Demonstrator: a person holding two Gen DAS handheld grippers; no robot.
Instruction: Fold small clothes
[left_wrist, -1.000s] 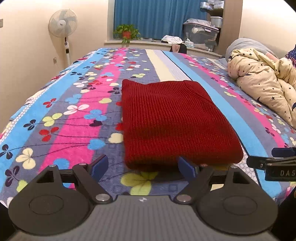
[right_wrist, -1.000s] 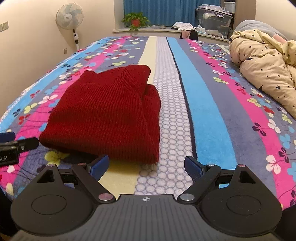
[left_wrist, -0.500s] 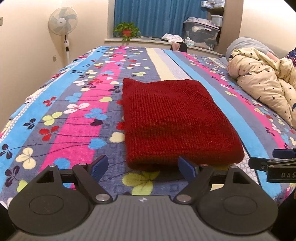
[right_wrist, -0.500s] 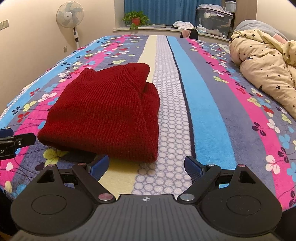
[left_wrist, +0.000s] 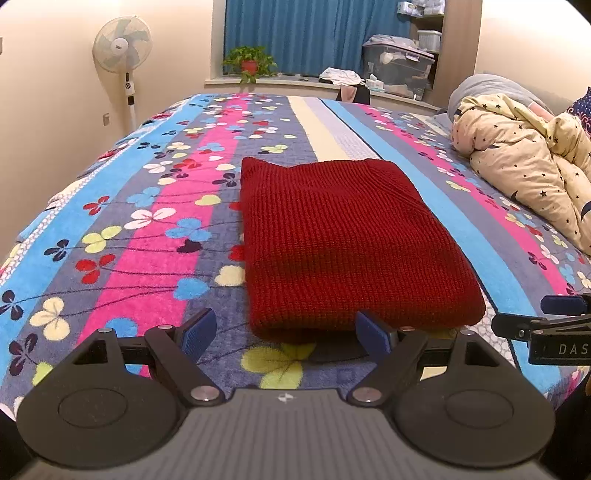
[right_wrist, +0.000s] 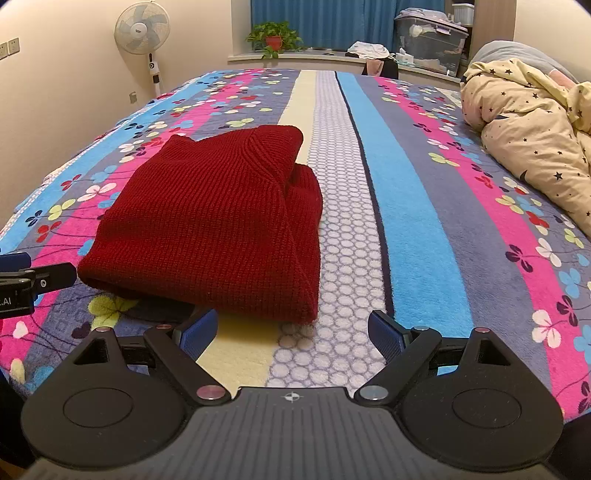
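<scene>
A dark red knitted sweater (left_wrist: 347, 243) lies folded into a thick rectangle on the striped flowered bedspread (left_wrist: 147, 229). It also shows in the right wrist view (right_wrist: 210, 229), left of centre. My left gripper (left_wrist: 286, 334) is open and empty, just short of the sweater's near edge. My right gripper (right_wrist: 291, 332) is open and empty, near the sweater's near right corner. Each gripper's tip shows at the edge of the other's view, the right gripper's tip (left_wrist: 546, 325) and the left gripper's tip (right_wrist: 33, 280).
A cream star-patterned duvet (left_wrist: 532, 166) is heaped on the bed's right side. A standing fan (left_wrist: 123, 59) is by the left wall. A windowsill at the back holds a potted plant (left_wrist: 251, 64) and a storage box (left_wrist: 397, 70).
Both grippers have drawn back slightly toward the near edge of the bed. The sweater has not moved.
</scene>
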